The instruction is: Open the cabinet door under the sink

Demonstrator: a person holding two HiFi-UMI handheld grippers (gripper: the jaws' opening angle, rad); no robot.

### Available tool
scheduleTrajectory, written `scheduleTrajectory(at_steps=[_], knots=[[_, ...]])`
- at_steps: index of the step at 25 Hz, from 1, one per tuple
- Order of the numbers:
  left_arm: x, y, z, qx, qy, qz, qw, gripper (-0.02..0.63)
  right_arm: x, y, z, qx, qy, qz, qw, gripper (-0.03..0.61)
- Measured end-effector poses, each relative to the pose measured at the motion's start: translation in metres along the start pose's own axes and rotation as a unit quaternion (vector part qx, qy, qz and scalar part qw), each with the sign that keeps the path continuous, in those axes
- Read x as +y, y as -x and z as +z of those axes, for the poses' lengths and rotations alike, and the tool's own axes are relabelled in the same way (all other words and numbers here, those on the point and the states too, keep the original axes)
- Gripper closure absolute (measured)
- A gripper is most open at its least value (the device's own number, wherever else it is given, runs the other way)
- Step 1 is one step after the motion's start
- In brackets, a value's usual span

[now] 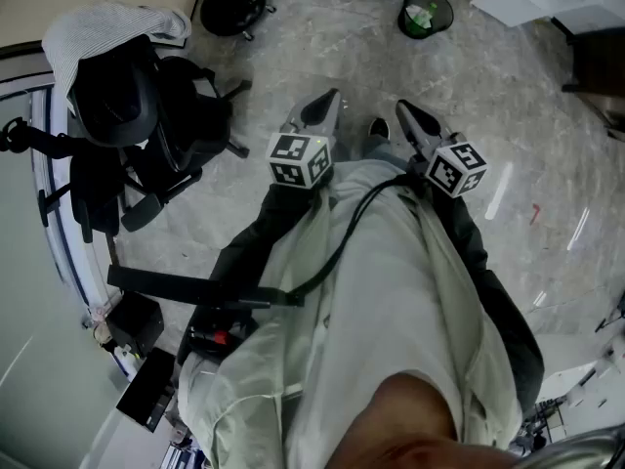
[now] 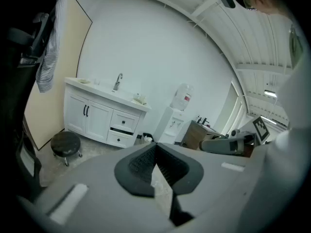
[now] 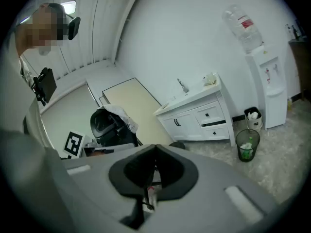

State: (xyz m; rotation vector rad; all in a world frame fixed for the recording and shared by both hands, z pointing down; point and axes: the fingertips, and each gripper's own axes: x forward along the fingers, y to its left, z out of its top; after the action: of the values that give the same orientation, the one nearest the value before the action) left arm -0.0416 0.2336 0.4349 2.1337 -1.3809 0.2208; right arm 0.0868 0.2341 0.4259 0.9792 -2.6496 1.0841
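A white sink cabinet (image 2: 99,114) stands far off against the wall, with a faucet (image 2: 117,81) on top. Its two doors (image 2: 86,113) with dark handles are closed. The right gripper view shows the same cabinet (image 3: 197,114) and its doors (image 3: 178,123). In the head view, my left gripper (image 1: 329,99) and right gripper (image 1: 403,108) are held side by side in front of the person's body, over the floor. Both point forward and a little down. The left gripper (image 2: 156,148) has its jaws together with nothing between them. The right gripper (image 3: 155,150) is likewise shut and empty.
A round black stool (image 2: 65,143) stands before the cabinet. One cabinet drawer (image 2: 122,128) is slightly ajar. A water dispenser (image 3: 266,84) and a mesh waste bin (image 3: 247,145) stand to the cabinet's right. An office chair (image 1: 127,115) draped with cloth is on my left.
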Motion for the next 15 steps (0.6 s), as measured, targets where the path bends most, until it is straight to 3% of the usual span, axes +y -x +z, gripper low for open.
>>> scheduleTrajectory(at_steps=[5, 15], knots=[[-0.002, -0.011, 0.003, 0.0, -0.015, -0.029, 0.9995, 0.606, -0.005, 0.005, 0.003, -0.03, -0.003, -0.022, 0.999, 0.578], [-0.004, -0.005, 0.0, -0.002, -0.011, -0.037, 0.9992, 0.606, -0.002, 0.011, -0.001, -0.037, -0.007, -0.029, 0.999, 0.578]])
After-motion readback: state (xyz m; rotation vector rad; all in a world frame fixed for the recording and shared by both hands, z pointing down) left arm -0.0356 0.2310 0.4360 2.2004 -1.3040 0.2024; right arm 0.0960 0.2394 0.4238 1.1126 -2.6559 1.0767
